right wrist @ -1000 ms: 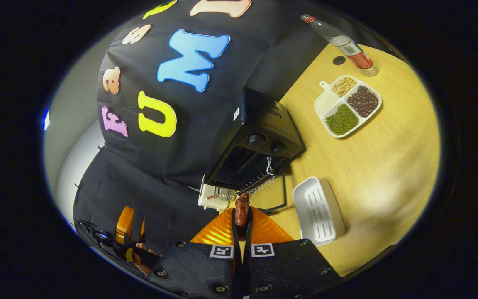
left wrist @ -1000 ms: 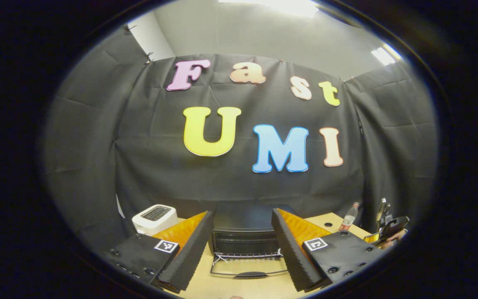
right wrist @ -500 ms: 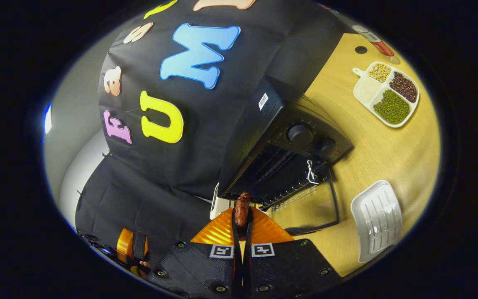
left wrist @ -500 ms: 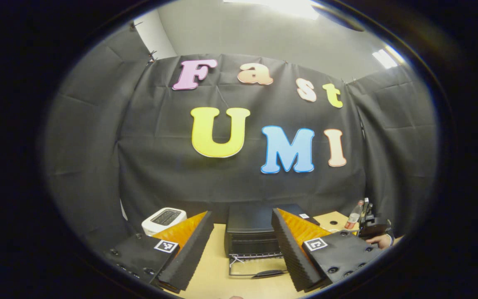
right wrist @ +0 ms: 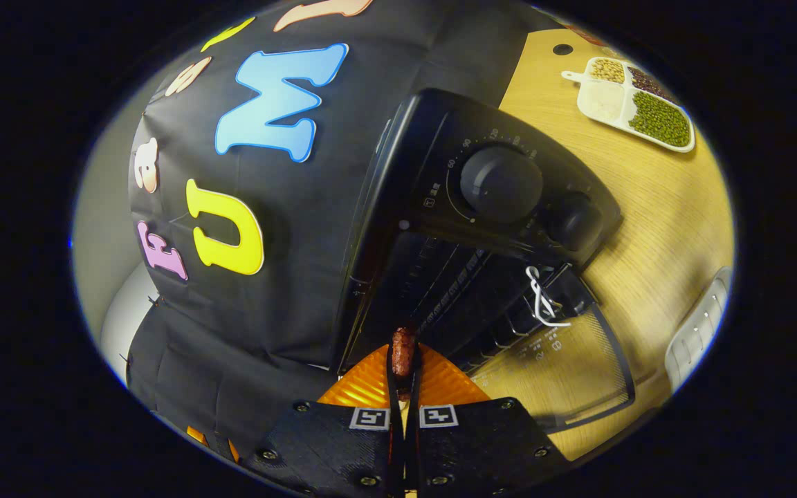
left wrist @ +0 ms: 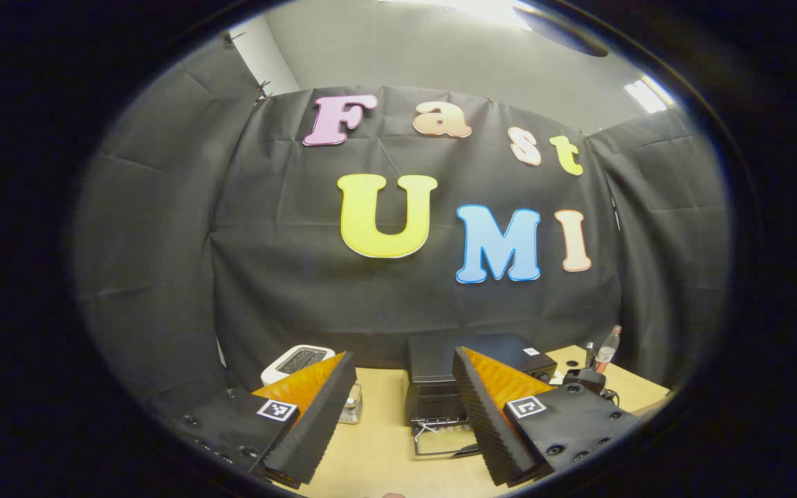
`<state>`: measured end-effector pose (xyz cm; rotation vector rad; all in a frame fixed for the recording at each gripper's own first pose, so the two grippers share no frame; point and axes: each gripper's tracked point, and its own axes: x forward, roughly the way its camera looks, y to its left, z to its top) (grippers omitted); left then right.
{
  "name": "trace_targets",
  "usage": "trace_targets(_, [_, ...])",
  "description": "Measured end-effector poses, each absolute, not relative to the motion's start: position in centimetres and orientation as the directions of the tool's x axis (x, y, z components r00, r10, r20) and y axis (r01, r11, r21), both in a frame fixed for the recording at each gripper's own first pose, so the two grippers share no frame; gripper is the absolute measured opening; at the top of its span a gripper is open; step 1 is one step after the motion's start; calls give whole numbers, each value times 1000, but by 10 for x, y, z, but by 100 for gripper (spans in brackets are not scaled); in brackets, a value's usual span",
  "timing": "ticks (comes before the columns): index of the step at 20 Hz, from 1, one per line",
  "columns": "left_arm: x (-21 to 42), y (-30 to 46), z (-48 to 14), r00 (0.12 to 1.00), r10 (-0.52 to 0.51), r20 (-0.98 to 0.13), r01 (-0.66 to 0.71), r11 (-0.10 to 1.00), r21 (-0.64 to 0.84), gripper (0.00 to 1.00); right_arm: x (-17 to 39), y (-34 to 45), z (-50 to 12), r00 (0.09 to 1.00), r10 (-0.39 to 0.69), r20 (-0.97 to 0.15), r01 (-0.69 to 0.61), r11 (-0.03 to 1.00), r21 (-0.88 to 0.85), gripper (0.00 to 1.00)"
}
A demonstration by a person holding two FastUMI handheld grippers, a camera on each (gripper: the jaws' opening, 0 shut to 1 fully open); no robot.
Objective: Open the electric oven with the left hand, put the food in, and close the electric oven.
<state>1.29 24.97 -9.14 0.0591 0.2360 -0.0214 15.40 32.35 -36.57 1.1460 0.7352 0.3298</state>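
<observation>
The black electric oven [right wrist: 481, 207] stands close ahead in the right gripper view, its glass door [right wrist: 564, 366] dropped flat onto the table and the wire rack inside showing. My right gripper [right wrist: 403, 366] is shut on a brown sausage [right wrist: 403, 344], whose tip pokes out just in front of the oven mouth. In the left gripper view the oven [left wrist: 440, 380] is farther off with its door [left wrist: 443, 439] down. My left gripper [left wrist: 404, 356] is open, holding nothing, back from the oven.
A divided tray of beans [right wrist: 630, 104] and a white ridged tray [right wrist: 699, 325] lie on the wooden table right of the oven. A white toaster [left wrist: 298, 360], a small glass jar [left wrist: 351, 409] and a bottle [left wrist: 606, 346] stand near the back wall.
My right gripper has carried the sausage much closer to the open oven mouth. My left gripper has drawn back and swung left, so the oven looks smaller and farther right.
</observation>
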Motion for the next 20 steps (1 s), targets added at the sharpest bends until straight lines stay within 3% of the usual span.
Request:
trace_targets(5, [7,263,-114,958,1,-288,8,999,33,98,184,339,-381,785,532,-317,147,337,930,1])
trace_targets(6, [6,265,-118,957,7,-291,2,1000,30,94,189,339,-386,800,508,-319,162,328,930,1])
trace_targets(8, [6,267,-127,951,19,-308,-15,1000,16,97,198,341,-405,816,451,-362,220,336,916,1])
trace_targets(10, [4,267,-127,950,21,-311,-24,1000,-8,94,208,342,-405,838,416,-352,251,279,927,1])
trace_targets(17, [4,273,-132,949,29,-313,-42,998,-37,94,217,344,-406,847,364,-387,275,322,906,2])
trace_targets(20, [6,272,-129,952,25,-305,-43,998,-52,94,211,340,-421,806,355,-474,351,358,865,12])
